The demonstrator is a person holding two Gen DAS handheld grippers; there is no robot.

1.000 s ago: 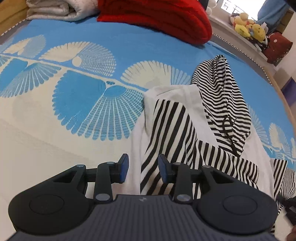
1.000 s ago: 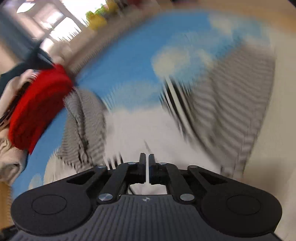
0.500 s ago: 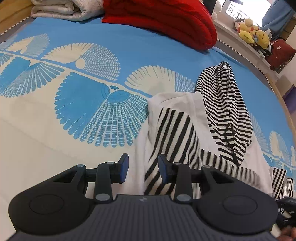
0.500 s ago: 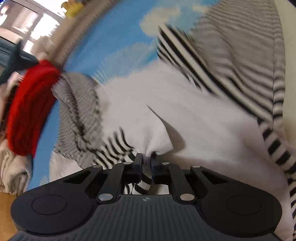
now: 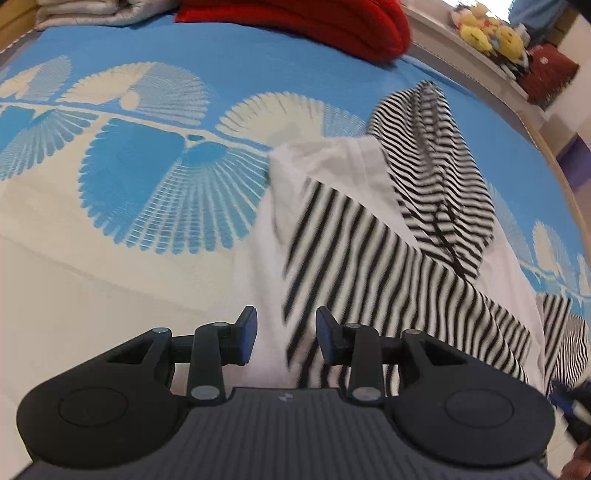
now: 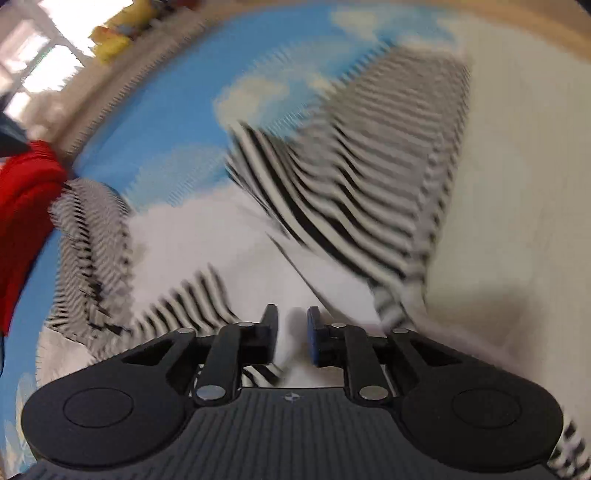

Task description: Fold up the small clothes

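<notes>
A small white hooded top with black-striped sleeves and hood (image 5: 354, 236) lies crumpled on the bed. One striped sleeve is folded across its white body. My left gripper (image 5: 284, 332) is open and empty, low over the top's near left edge. My right gripper (image 6: 291, 332) is open over the white body of the top (image 6: 229, 236), holding nothing. The right wrist view is blurred by motion. A striped sleeve (image 6: 354, 184) stretches away to its upper right.
The bed has a blue and cream fan-pattern cover (image 5: 147, 177). A red blanket (image 5: 314, 22) and folded pale bedding (image 5: 92, 11) lie at the far edge. Plush toys (image 5: 491, 33) sit on a ledge at the far right. The red blanket (image 6: 26, 206) shows left in the right wrist view.
My right gripper was shut on a fold of the white fabric half a second ago; it is now open and the fabric has dropped. My left gripper stayed open and shifted slightly.
</notes>
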